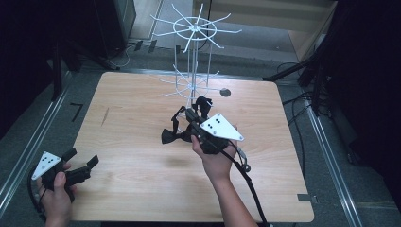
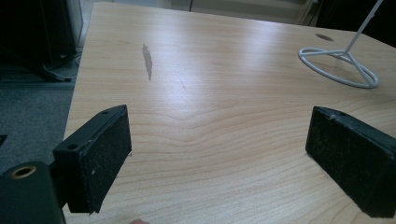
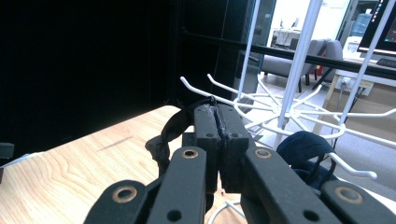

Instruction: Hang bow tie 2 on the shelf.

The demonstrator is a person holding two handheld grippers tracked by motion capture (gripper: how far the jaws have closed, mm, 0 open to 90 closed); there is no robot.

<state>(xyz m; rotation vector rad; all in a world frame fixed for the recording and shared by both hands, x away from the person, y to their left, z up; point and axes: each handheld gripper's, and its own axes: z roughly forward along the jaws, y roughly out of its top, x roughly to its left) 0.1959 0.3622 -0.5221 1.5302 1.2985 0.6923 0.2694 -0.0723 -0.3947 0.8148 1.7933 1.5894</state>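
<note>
**Two grippers, one bow tie, one wire hook stand**

At the left, near the front corner of the wooden table (image 1: 142, 179), the left gripper (image 1: 84, 163) is held low by one hand (image 1: 56, 196). Its two jaws stand wide apart with nothing between them; in the left gripper view there is bare wood between the pads (image 2: 105, 161).

In the middle, the right gripper (image 1: 201, 106) is held by the other hand (image 1: 215, 161), just in front of the stand. Its two jaws are pressed together on a thin black strap (image 3: 187, 114) of one black bow tie (image 1: 172, 135). The bow hangs from the strap below the gripper, on its left side, over the table. In the right gripper view a second dark rounded piece (image 3: 303, 147) is beside a hook; I cannot tell what it is.

Behind stands one white wire hook stand (image 1: 193, 52) with two rings of hooks, upper and lower, and a round base ring (image 2: 338, 67).

On top of each gripper is one grey three-cornered plate with small dark dots. No brand or readable writing is visible.
</note>
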